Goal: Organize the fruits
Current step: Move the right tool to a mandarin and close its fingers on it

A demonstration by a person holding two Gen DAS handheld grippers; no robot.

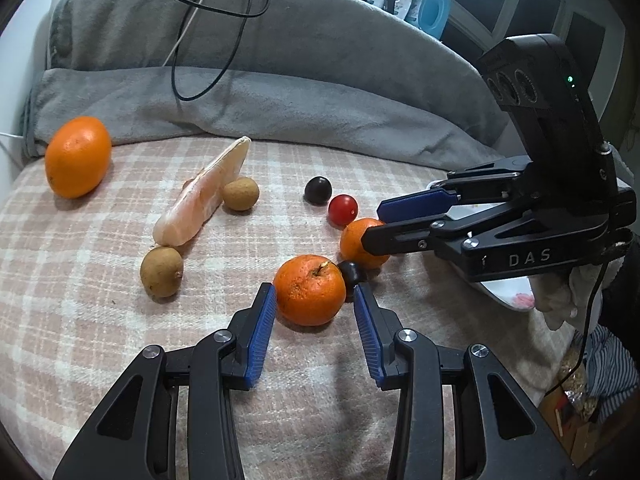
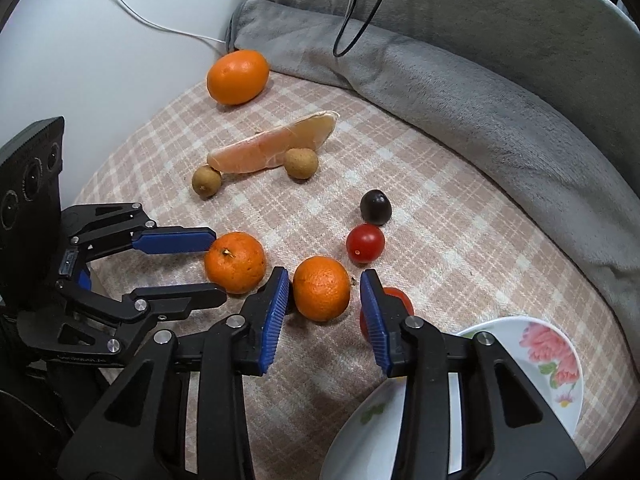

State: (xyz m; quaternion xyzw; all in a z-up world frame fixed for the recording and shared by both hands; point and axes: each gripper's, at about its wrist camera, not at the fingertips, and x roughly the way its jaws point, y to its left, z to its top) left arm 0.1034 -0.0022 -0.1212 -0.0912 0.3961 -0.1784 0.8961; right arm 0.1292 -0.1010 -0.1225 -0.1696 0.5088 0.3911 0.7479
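Fruit lies scattered on a plaid blanket. My left gripper is open with its jaws on either side of a stemmed mandarin, also in the right wrist view. My right gripper is open around a second mandarin, which shows in the left wrist view. Nearby lie a cherry tomato, a dark grape, two longans, a peeled pomelo wedge and a large orange. Another red tomato sits behind my right finger.
A white floral plate and a second white dish sit at the blanket's near right edge. A grey blanket roll with a black cable borders the back. A small dark fruit touches the stemmed mandarin.
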